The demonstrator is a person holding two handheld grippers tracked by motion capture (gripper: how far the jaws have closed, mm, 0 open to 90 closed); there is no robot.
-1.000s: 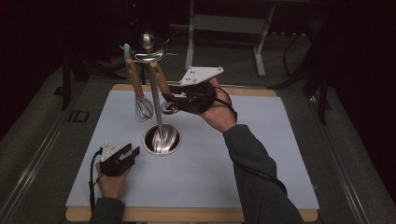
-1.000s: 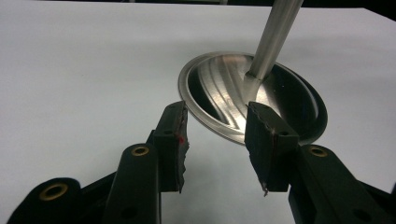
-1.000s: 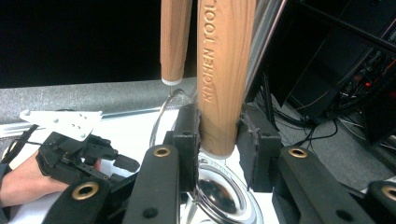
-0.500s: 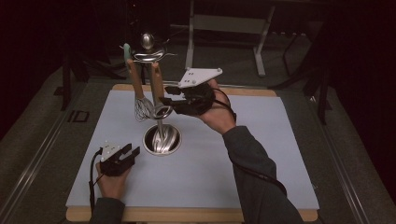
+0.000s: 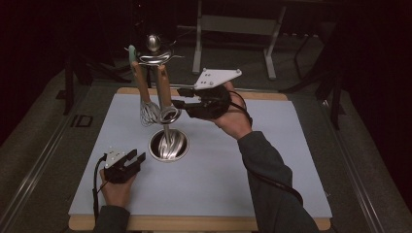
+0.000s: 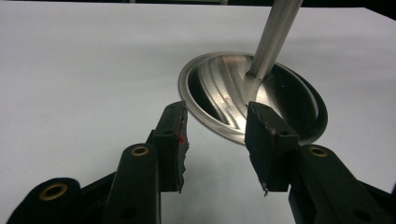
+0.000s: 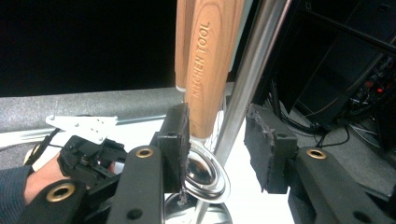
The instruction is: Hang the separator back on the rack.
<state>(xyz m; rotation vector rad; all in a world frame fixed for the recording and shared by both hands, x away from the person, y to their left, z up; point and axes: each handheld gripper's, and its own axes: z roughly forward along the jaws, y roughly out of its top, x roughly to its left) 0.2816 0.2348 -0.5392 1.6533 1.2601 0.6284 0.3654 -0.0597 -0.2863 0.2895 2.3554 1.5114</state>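
Observation:
A steel utensil stand has a bowl-shaped base point(image 5: 168, 144), a pole point(image 7: 247, 70) and a hook crown point(image 5: 154, 54). From it hang a whisk point(image 5: 147, 112) and a wooden-handled utensil point(image 5: 163, 87) with a round steel head point(image 7: 205, 170). My right gripper point(image 5: 179, 97) points left at that handle point(image 7: 208, 60). Its jaws have just been opening and stand open, with the handle and pole between them; the right pad is clear of the pole. My left gripper point(image 5: 136, 158) rests on the mat, open and holding nothing, just left of the base point(image 6: 196, 70).
A pale mat point(image 5: 218, 184) covers a wooden board whose edge shows at the front. Dark floor, a metal frame point(image 5: 233, 24) and cables lie beyond the far edge. In the right gripper view the left hand and its gripper point(image 7: 88, 154) sit low on the left.
The right gripper's jaws have spread apart around the wooden handle, and the utensil now hangs straighter beside the pole. The left gripper has stayed put.

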